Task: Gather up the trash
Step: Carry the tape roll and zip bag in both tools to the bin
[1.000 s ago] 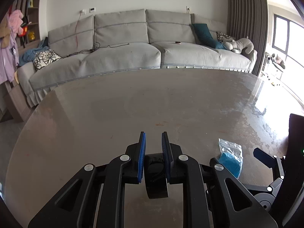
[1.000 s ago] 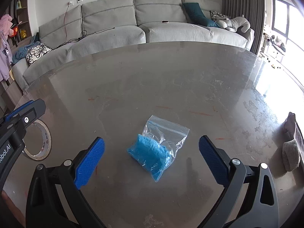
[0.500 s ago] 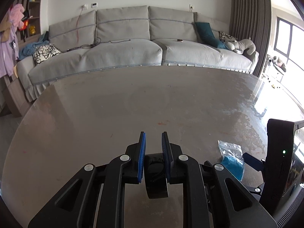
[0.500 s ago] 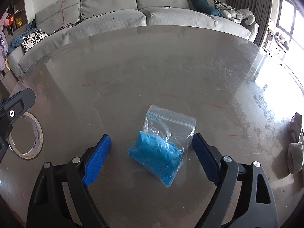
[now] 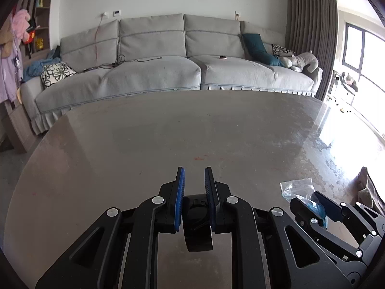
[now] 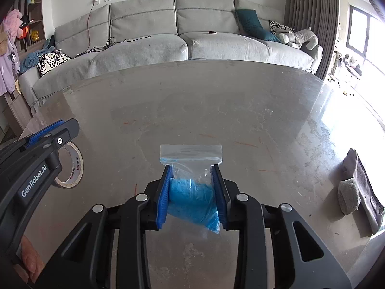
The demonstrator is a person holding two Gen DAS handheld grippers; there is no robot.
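Note:
A clear zip bag with crumpled blue material point(image 6: 191, 192) is clamped between the blue pads of my right gripper point(image 6: 191, 168), just above the grey table point(image 6: 192, 110). The bag's zip end sticks out past the fingertips. In the left wrist view the same bag point(image 5: 297, 189) shows at the lower right inside the right gripper point(image 5: 310, 198). My left gripper point(image 5: 194, 172) hovers over the table with its jaws nearly together and nothing between the pads. It also shows at the left of the right wrist view point(image 6: 51, 132).
A roll of tape point(image 6: 72, 166) lies on the table under the left gripper. A folded grey cloth point(image 6: 353, 187) sits at the table's right edge. A grey sofa point(image 5: 154, 72) stands beyond the far edge.
My right gripper closed from wide open onto the zip bag and took hold of it. The left gripper stayed nearly closed and kept its place.

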